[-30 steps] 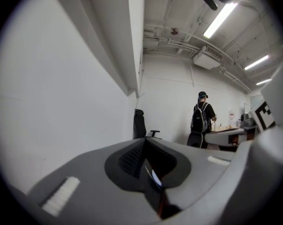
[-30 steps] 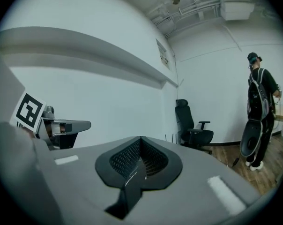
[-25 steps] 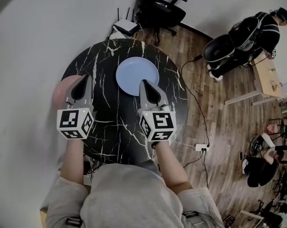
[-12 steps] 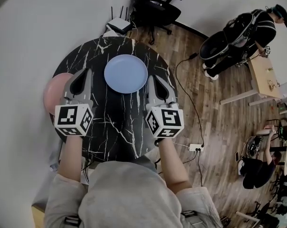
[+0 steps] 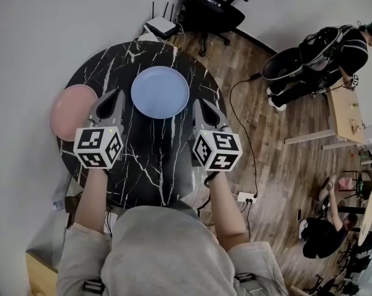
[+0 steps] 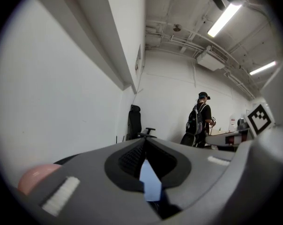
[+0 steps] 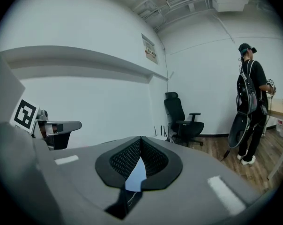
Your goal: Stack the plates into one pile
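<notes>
A blue plate (image 5: pixel 160 91) lies on the round black marble table (image 5: pixel 143 159), toward its far side. A pink plate (image 5: pixel 73 111) rests at the table's left edge. My left gripper (image 5: pixel 116 95) hovers between the two plates, its jaws shut with nothing in them. My right gripper (image 5: pixel 199 106) hangs just right of the blue plate, jaws also shut and empty. In the left gripper view the pink plate (image 6: pixel 36 177) shows at lower left and a sliver of the blue plate (image 6: pixel 148 182) shows through the jaw gap. The right gripper view shows the blue plate (image 7: pixel 134 176) the same way.
A black office chair (image 5: pixel 214 14) and a white router (image 5: pixel 160 24) stand beyond the table. A cable runs over the wood floor to a power strip (image 5: pixel 246 197). A person with a backpack (image 5: pixel 321 51) stands at a desk far right.
Both grippers have spread slightly apart and the view has shifted, so the pink plate now shows fully. The plates have not moved on the table.
</notes>
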`<action>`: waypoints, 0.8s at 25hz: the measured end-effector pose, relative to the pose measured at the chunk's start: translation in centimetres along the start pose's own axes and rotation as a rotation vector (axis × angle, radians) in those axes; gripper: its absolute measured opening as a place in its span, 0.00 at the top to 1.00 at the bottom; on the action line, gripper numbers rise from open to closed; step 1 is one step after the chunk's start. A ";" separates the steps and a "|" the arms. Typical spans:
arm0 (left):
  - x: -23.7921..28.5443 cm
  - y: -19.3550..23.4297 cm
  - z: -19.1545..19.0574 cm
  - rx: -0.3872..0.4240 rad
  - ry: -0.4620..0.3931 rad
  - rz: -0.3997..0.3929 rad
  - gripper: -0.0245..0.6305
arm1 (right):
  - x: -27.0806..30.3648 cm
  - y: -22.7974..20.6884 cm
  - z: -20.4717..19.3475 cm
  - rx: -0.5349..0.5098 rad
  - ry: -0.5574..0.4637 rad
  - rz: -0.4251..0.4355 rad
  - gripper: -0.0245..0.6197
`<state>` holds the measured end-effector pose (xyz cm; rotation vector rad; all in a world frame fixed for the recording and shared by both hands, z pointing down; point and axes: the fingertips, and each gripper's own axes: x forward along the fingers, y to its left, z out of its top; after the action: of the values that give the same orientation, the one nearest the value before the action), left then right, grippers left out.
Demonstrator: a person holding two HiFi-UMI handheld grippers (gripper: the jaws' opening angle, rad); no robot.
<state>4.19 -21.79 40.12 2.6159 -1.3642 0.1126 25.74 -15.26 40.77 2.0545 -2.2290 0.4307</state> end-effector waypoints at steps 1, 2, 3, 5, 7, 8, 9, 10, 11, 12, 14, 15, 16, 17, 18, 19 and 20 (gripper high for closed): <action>0.3 0.1 -0.9 -0.010 0.024 0.006 0.87 | 0.4 -0.3 -0.8 0.009 0.028 0.005 0.96; 0.5 0.1 -1.8 -0.017 0.048 0.014 0.87 | 0.8 -0.6 -1.5 0.020 0.055 0.010 0.96; 0.8 0.3 -2.6 -0.021 0.073 0.022 0.87 | 1.2 -0.9 -2.3 0.035 0.082 0.014 0.96; 1.4 0.5 -4.2 -0.042 0.123 0.030 0.87 | 2.2 -1.5 -3.8 0.076 0.139 0.023 0.96; 2.3 0.7 -5.8 -0.074 0.174 0.021 0.87 | 3.4 -2.3 -5.3 0.124 0.197 0.032 0.95; 2.8 0.8 -6.5 -0.084 0.199 0.013 0.87 | 4.0 -2.7 -6.0 0.143 0.224 0.035 0.95; 3.3 0.9 -7.3 -0.089 0.225 0.006 0.87 | 4.7 -3.1 -6.7 0.155 0.249 0.036 0.95; 3.8 1.0 -8.2 -0.090 0.252 0.003 0.87 | 5.3 -3.4 -7.4 0.161 0.273 0.035 0.95; 4.3 1.2 -9.0 -0.091 0.279 0.001 0.87 | 6.0 -3.8 -8.0 0.161 0.294 0.031 0.95; 4.9 1.5 -9.7 -0.095 0.304 0.001 0.87 | 6.7 -4.2 -8.6 0.160 0.315 0.026 0.95; 6.0 2.1 -11.2 -0.114 0.349 0.002 0.87 | 8.1 -4.8 -9.7 0.160 0.357 0.020 0.95; 6.7 2.4 -11.9 -0.124 0.369 0.000 0.86 | 8.8 -5.1 -10.2 0.162 0.378 0.019 0.95; 7.4 2.7 -12.6 -0.133 0.388 -0.002 0.85 | 9.4 -5.3 -10.7 0.163 0.399 0.019 0.93; 8.0 2.9 -13.4 -0.139 0.409 -0.005 0.84 | 10.1 -5.4 -11.2 0.164 0.419 0.020 0.91; 8.7 3.1 -14.1 -0.145 0.431 -0.008 0.82 | 10.7 -5.6 -11.8 0.163 0.439 0.020 0.90; 9.3 3.3 -14.8 -0.152 0.454 -0.009 0.79 | 11.3 -5.8 -12.3 0.160 0.457 0.017 0.88; 9.9 3.5 -15.4 -0.158 0.476 -0.009 0.78 | 11.8 -6.0 -12.8 0.158 0.474 0.013 0.88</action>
<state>7.26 -28.61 57.16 2.2655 -1.1387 0.5609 28.86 -23.74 56.83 1.7610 -1.9722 1.0037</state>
